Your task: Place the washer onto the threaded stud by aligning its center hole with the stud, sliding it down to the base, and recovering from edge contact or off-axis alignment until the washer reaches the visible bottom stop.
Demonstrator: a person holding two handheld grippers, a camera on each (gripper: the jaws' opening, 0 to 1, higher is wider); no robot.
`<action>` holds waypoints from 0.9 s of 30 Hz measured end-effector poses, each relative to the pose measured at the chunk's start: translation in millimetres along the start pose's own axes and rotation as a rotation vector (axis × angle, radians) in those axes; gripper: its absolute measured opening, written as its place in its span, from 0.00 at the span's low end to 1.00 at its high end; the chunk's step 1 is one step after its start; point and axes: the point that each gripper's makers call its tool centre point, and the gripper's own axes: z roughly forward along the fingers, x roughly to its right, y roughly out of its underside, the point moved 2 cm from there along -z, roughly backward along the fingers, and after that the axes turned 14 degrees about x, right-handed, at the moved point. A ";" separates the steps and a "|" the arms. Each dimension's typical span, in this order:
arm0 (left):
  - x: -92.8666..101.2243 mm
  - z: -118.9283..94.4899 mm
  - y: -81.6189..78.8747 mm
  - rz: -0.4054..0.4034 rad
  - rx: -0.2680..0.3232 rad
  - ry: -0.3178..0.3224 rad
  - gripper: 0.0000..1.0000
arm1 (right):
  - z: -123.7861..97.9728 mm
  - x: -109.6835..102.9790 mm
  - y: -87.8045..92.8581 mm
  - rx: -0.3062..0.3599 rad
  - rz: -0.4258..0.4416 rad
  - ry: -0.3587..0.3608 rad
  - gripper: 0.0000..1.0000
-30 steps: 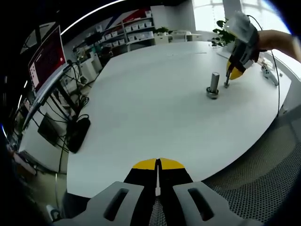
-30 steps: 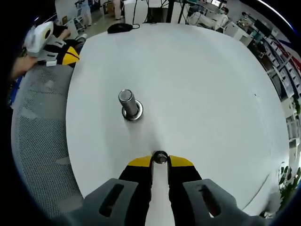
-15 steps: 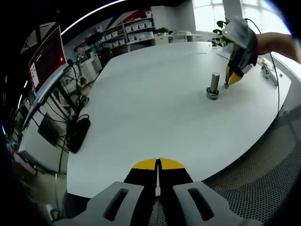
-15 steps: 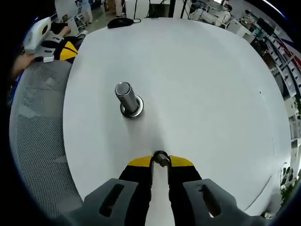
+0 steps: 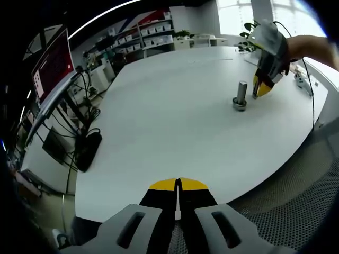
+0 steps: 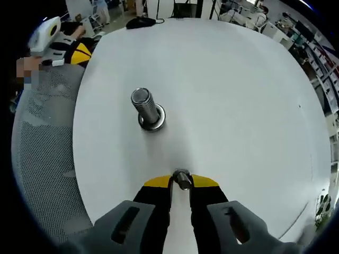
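We cannot make out the thread on the stud (image 5: 241,92), and the washer (image 6: 182,178) sits half hidden between the right gripper (image 6: 180,182)'s yellow tips.

I see a smooth matt white bench (image 6: 238,106), shiny bare-metal threaded stud (image 6: 144,104), small glossy metal washer (image 6: 182,179) in my right tool (image 6: 180,182), its matt yellow-and-black plastic tips, grey mesh chair fabric (image 6: 42,159)

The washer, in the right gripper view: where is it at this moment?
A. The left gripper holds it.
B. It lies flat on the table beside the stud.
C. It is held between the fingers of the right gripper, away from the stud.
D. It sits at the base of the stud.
C: the washer sits pinched at the right gripper tips, apart from the stud.
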 end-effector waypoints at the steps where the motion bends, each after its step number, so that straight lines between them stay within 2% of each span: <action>1: -0.1 0.0 0.0 0.000 0.000 0.000 0.00 | -0.4 -0.4 0.3 0.003 0.000 0.005 0.16; 6: -0.1 0.0 -0.2 0.001 0.002 0.002 0.00 | -2.3 -1.6 2.7 0.048 0.006 0.028 0.34; 8: -0.1 -0.1 -0.4 0.001 0.003 0.002 0.00 | -4.2 -3.3 4.1 0.059 0.014 0.040 0.36; 10: -1.0 -0.1 -0.4 0.002 0.006 0.002 0.00 | -6.8 -3.3 4.4 0.090 0.052 0.074 0.37; 13: -1.1 0.5 2.3 0.008 -0.012 0.004 0.00 | -12.3 -6.2 5.2 0.161 0.134 0.152 0.46; 18: -1.3 0.1 1.3 0.001 -0.006 0.001 0.00 | -24.6 -14.5 17.7 0.203 0.178 0.203 0.53; 27: -0.6 -1.1 1.6 0.004 -0.011 -0.001 0.00 | -60.8 -22.2 27.5 0.387 0.354 0.320 0.63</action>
